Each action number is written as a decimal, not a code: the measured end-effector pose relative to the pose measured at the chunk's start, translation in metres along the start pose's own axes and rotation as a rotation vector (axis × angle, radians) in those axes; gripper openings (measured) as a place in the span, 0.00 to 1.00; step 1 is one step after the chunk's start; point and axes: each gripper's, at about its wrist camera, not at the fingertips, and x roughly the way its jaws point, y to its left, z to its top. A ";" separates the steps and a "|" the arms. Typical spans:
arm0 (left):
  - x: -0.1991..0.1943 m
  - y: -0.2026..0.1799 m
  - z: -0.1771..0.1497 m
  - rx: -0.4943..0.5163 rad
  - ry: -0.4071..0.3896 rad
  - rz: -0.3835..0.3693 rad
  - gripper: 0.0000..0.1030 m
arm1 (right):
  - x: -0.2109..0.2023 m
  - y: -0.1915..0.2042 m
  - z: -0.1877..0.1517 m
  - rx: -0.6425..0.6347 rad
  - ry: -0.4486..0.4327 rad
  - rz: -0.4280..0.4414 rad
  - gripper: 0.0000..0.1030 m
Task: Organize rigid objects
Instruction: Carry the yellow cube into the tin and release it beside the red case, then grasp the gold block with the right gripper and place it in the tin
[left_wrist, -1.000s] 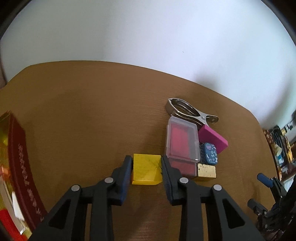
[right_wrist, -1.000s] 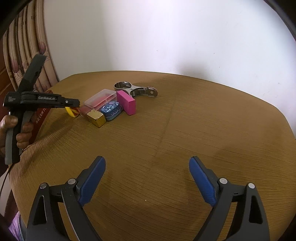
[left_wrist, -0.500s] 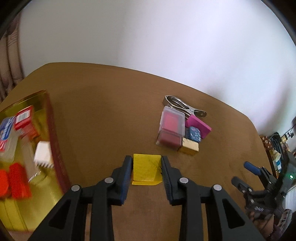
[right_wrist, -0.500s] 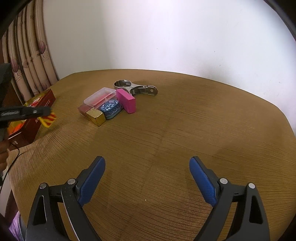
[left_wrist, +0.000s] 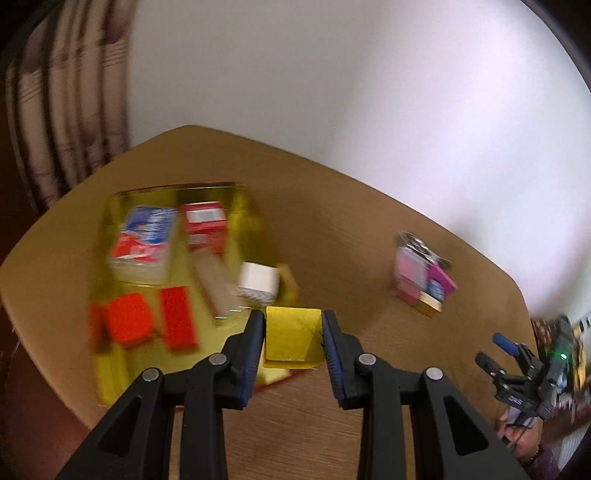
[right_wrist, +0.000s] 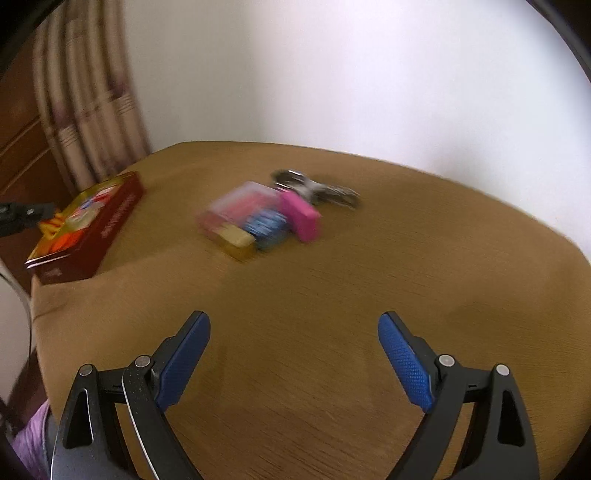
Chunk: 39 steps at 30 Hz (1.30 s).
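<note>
My left gripper (left_wrist: 293, 332) is shut on a yellow block (left_wrist: 291, 338), which hangs over the near right corner of a gold-lined tin box (left_wrist: 236, 192). In the right wrist view the same yellow block (right_wrist: 51, 225) shows above the box (right_wrist: 114, 225), which has dark red sides. A cluster stays on the brown table: a clear case with red inside (right_wrist: 240, 203), a pink block (right_wrist: 301, 216), a blue patterned tin (right_wrist: 267, 223), a gold block (right_wrist: 238, 240) and a metal clamp (right_wrist: 314, 186). My right gripper (right_wrist: 293, 354) stands open above bare table, nothing between its fingers.
The box holds a blue-and-red card pack (left_wrist: 146, 240), a red carton (left_wrist: 205, 225), orange-red blocks (left_wrist: 129, 321) and a white block (left_wrist: 258, 278). A curtain (right_wrist: 85, 110) hangs behind the table's left end. The table edge (right_wrist: 37, 295) lies near the box.
My left gripper carried the yellow block up and leftward, away from the cluster to above the box. The right gripper stayed almost in place, still open.
</note>
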 end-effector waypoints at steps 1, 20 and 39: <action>-0.001 0.009 0.001 -0.021 0.001 0.008 0.31 | 0.001 0.007 0.007 -0.030 -0.003 0.021 0.88; 0.009 0.078 0.000 -0.149 -0.001 0.087 0.31 | 0.090 0.061 0.084 -0.333 0.219 0.251 0.49; 0.017 0.086 0.001 -0.133 0.010 0.120 0.31 | 0.132 0.078 0.081 -0.357 0.425 0.180 0.18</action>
